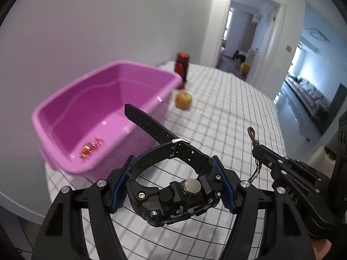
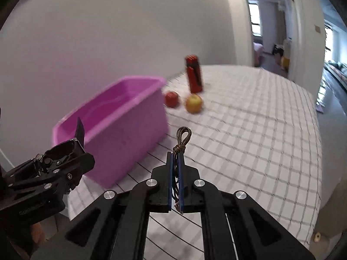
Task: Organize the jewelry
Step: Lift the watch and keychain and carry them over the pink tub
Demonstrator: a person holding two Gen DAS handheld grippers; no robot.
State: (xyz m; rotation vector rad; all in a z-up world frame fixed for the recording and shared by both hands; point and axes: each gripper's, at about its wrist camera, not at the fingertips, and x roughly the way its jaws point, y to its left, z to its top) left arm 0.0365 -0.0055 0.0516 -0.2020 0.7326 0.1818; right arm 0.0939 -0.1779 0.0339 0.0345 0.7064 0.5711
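My left gripper (image 1: 173,173) is shut on a chunky black wristwatch (image 1: 173,199), its blue pads pressing both sides of the case, with the strap (image 1: 149,123) sticking up toward the pink plastic bin (image 1: 71,117). A small beaded piece with red and orange beads (image 1: 90,149) lies on the bin's floor. My right gripper (image 2: 176,162) is shut on a brown cord bracelet (image 2: 183,137), whose loop pokes out above the fingertips. Seen from the left wrist, the right gripper (image 1: 258,149) is lifted at the right, the cord loop (image 1: 251,133) at its tip. Both grippers hang above the table.
A white checked tablecloth (image 2: 249,130) covers the table. Behind the bin (image 2: 121,121) stand a red bottle (image 2: 194,77), a red apple (image 2: 172,99) and a yellow apple (image 2: 194,103). The table's right edge drops off toward a doorway and hallway.
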